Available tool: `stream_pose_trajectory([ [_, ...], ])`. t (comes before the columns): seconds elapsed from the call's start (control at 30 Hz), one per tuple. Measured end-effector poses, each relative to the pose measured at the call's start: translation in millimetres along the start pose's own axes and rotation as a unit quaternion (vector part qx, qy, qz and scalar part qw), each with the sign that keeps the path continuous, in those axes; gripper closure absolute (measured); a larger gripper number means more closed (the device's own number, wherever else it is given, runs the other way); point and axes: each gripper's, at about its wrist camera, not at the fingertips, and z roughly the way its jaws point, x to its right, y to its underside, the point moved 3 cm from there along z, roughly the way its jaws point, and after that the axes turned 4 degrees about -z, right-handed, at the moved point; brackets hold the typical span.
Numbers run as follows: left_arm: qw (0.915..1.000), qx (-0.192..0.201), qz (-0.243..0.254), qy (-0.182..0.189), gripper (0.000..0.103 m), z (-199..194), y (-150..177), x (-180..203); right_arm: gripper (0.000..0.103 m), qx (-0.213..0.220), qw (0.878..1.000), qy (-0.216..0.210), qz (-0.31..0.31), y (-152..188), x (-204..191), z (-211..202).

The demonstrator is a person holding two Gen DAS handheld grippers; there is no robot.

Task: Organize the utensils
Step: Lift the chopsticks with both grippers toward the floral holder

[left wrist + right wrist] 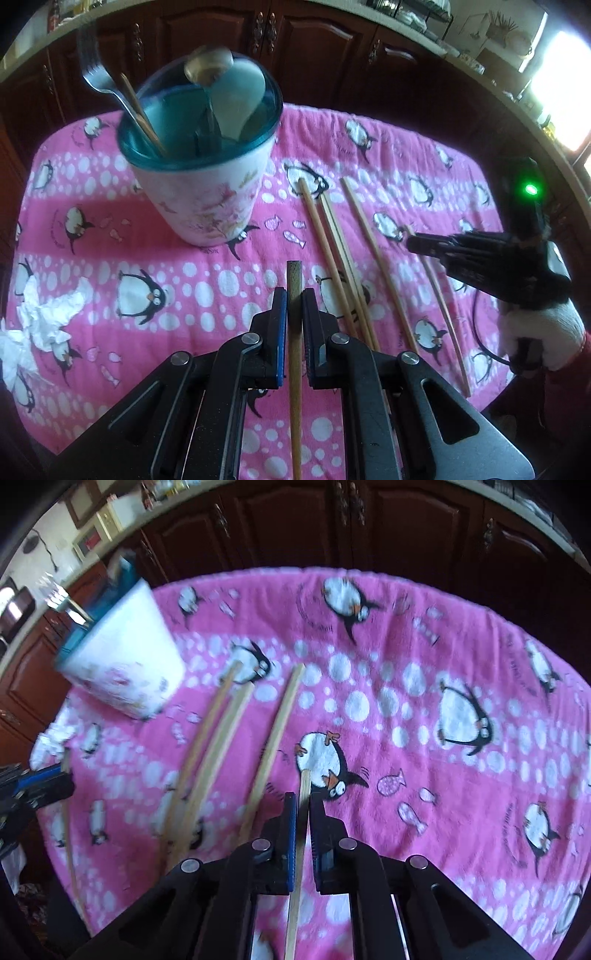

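My left gripper (294, 294) is shut on a brown wooden chopstick (294, 273) and holds it above the pink penguin towel (207, 291). Ahead and to the left stands a white floral cup with a teal rim (199, 195). In it are a fork (96, 79), a spoon, a chopstick and a white paddle. Three loose chopsticks (334, 254) lie on the towel to the right of the cup. My right gripper (303, 798) is shut on a pale chopstick (305, 780). In the left wrist view it shows as the right gripper (413, 243), low over the towel's right side.
A crumpled white tissue (40, 325) lies at the towel's left edge. Dark wooden cabinets (314, 48) stand beyond the table's far edge. A white-gloved hand (539, 332) holds the right gripper. The three loose chopsticks (218, 738) lie between the cup (122, 664) and my right gripper.
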Motion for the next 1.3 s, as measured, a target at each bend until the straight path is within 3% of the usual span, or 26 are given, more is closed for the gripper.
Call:
stream_pose_trajectory([
  [0.37, 0.9986, 0.048, 0.007, 0.023, 0.096, -57.3, 0.5, 7.0, 0.097, 0.1, 0.994, -0.044, -0.01, 13.4, -24.6, -113.8],
  [0.53, 0.9971, 0.069, 0.015, 0.03, 0.096, -79.0, -1.7, 10.5, 0.097, 0.122, 0.991, -0.035, -0.045, 14.4, -41.5, -139.6],
  [0.67, 0.9966, 0.075, 0.012, 0.032, 0.096, -87.5, 0.6, 9.5, 0.097, 0.082, 0.996, -0.028, -0.034, 16.3, -35.4, -112.8],
  [0.73, 0.9965, 0.076, 0.009, 0.034, 0.096, -89.5, 2.7, 9.3, 0.091, 0.046, 0.998, -0.002, -0.045, 20.3, -35.0, -85.3],
  [0.83, 0.9966, 0.076, 0.008, 0.032, 0.096, -91.3, 5.3, 8.9, 0.086, 0.003, 0.999, -0.003, -0.052, 24.2, -36.3, -44.5],
  [0.97, 0.9967, 0.076, 0.003, 0.029, 0.096, -93.8, 5.2, 5.3, 0.086, -0.033, 0.998, 0.015, -0.041, 21.4, -27.8, 1.6],
  [1.17, 0.9969, 0.073, -0.002, 0.027, 0.096, -92.8, 4.7, 2.0, 0.089, -0.059, 0.997, 0.017, -0.037, 15.2, -23.1, 36.9],
  [1.2, 0.9969, 0.073, -0.003, 0.028, 0.096, -92.8, 4.6, 1.8, 0.096, -0.055, 0.998, 0.015, -0.035, 14.7, -22.6, 36.2],
  [1.3, 0.9966, 0.077, -0.004, 0.03, 0.096, -97.3, 4.5, -0.1, 0.098, -0.037, 0.999, -0.013, -0.02, 15.1, -20.8, 18.7],
])
